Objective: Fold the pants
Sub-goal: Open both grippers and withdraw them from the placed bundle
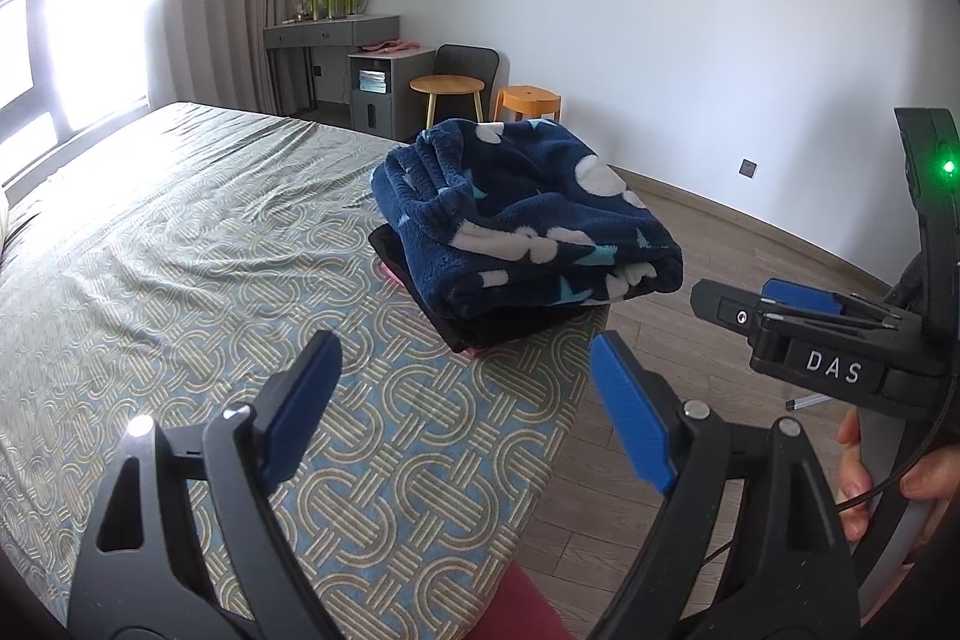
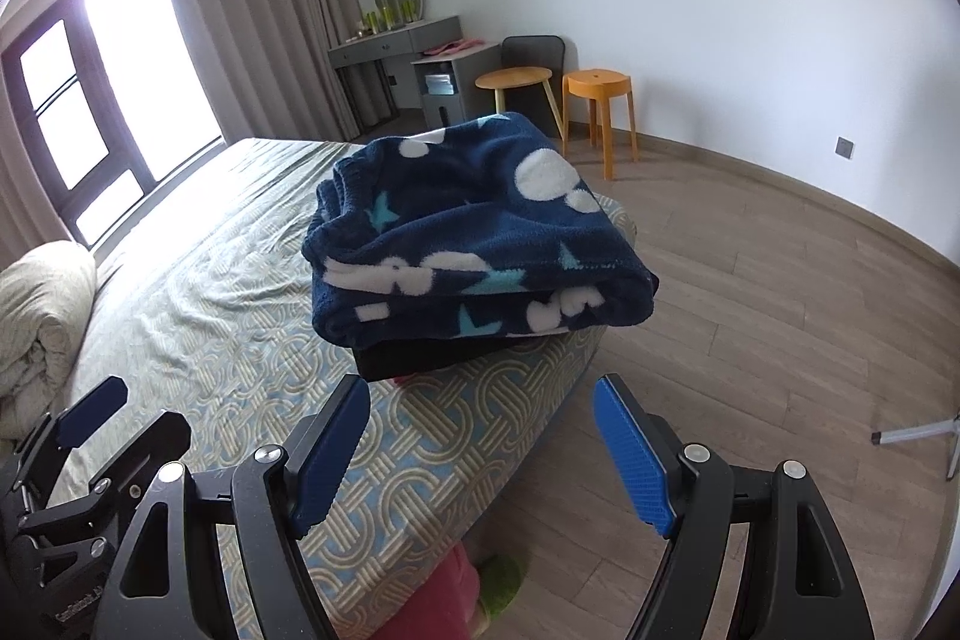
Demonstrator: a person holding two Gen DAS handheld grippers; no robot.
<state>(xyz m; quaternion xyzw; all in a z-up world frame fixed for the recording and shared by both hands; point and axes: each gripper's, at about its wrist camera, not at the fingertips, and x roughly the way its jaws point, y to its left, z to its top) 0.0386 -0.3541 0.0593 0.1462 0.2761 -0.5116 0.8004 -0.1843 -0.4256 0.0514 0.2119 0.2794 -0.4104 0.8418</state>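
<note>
The navy fleece pants [image 1: 528, 220] with white clouds and teal stars lie folded in a thick bundle on top of a black folded garment [image 1: 480, 328] at the bed's corner. They also show in the right wrist view [image 2: 474, 232]. My left gripper [image 1: 462, 388] is open and empty, held short of the pile above the bed cover. My right gripper [image 2: 480, 436] is open and empty, also short of the pile, at the bed's edge. The right gripper shows from the side in the left wrist view [image 1: 798, 322].
The bed [image 1: 180, 250] has a patterned cover. A rolled cream duvet [image 2: 42, 316] lies at the left. Wooden floor [image 2: 780, 310] lies to the right. A grey desk [image 1: 336, 34], a round wooden table [image 1: 447, 85] and an orange stool [image 2: 600, 94] stand by the far wall.
</note>
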